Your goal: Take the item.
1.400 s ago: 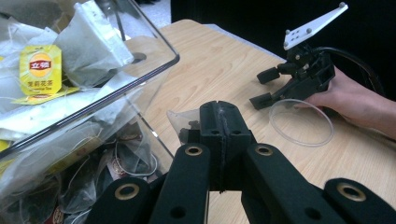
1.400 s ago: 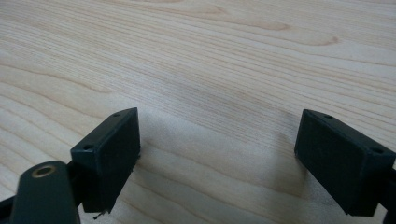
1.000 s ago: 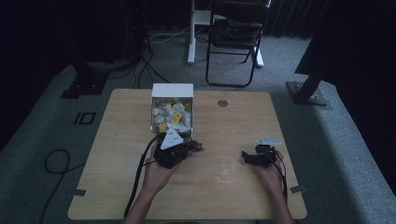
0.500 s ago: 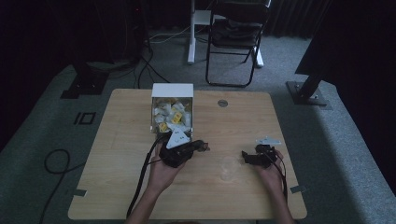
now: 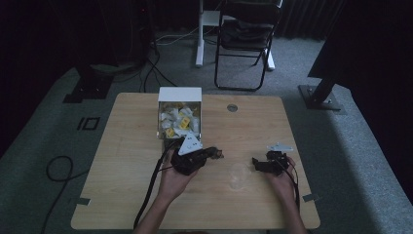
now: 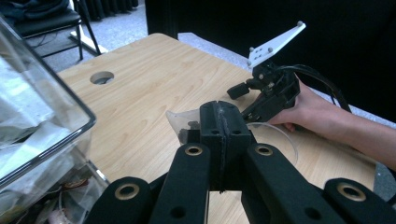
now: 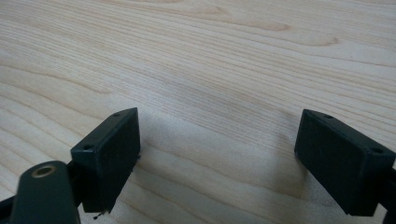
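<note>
**Left hand-held gripper turned toward the clear cup**

Compared with one second ago, your left hand-held gripper (image 5: 214, 154) has swung away from the open end of the box and now points to your right, level above the bench (image 5: 126, 146). Its jaws are closed together; in the left gripper view they meet flush, and whether anything thin is pinched between them cannot be told. Your right hand-held gripper (image 5: 254, 163) has kept its place, its jaws standing wide apart over bare wood in the right gripper view.

The clear plastic cup (image 5: 238, 174) lies on its side on the bench between the two hand-held grippers, just beyond the left jaw tips in the left gripper view, where it appears at (image 6: 275, 135).

Farther out, the clear box (image 5: 178, 117) filled with small white and yellow packets sits just behind your left hand. A round cable hole (image 5: 232, 107) lies to its right. Beyond the bench stand a black folding chair (image 5: 246, 39) and a white stand leg (image 5: 199, 34).
</note>
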`<state>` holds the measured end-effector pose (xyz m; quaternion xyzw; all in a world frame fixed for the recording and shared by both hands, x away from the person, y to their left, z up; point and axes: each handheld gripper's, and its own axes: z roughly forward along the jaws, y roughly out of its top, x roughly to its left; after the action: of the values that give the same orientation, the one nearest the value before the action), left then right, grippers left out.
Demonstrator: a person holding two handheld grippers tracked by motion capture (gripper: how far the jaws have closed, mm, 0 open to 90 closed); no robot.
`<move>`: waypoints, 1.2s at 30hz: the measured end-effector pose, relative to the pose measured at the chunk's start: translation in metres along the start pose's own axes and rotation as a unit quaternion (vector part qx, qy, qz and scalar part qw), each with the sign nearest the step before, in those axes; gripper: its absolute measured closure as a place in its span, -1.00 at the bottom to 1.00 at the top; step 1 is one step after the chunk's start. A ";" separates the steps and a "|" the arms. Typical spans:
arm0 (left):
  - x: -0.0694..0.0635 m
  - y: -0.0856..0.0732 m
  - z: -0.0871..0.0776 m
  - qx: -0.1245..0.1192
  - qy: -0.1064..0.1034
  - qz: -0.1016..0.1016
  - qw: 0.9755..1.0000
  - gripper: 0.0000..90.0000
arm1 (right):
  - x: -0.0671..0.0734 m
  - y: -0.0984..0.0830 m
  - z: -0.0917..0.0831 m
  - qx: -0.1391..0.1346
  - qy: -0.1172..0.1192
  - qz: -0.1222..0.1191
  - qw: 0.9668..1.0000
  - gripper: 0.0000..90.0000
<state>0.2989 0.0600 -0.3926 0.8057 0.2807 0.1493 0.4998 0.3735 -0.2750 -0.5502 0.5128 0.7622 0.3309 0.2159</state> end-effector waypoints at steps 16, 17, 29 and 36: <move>-0.010 0.005 0.007 -0.003 -0.017 0.002 1.000 1.00 | 0.000 0.000 0.000 0.000 0.000 0.000 1.000 -0.69; -0.010 0.005 0.008 -0.003 -0.018 0.003 1.000 1.00 | 0.000 0.000 0.000 0.000 0.000 0.000 1.000 -0.69; -0.017 0.006 0.013 -0.002 -0.030 0.004 1.000 1.00 | 0.000 0.000 0.000 0.000 0.000 0.000 1.000 -0.69; -0.022 0.005 0.018 0.002 -0.037 0.007 0.999 1.00 | 0.000 0.000 0.000 0.000 0.000 0.000 1.000 -0.69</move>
<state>0.2922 0.0321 -0.3953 0.8136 0.2565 0.1223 0.5073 0.3736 -0.2750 -0.5502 0.5128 0.7622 0.3309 0.2159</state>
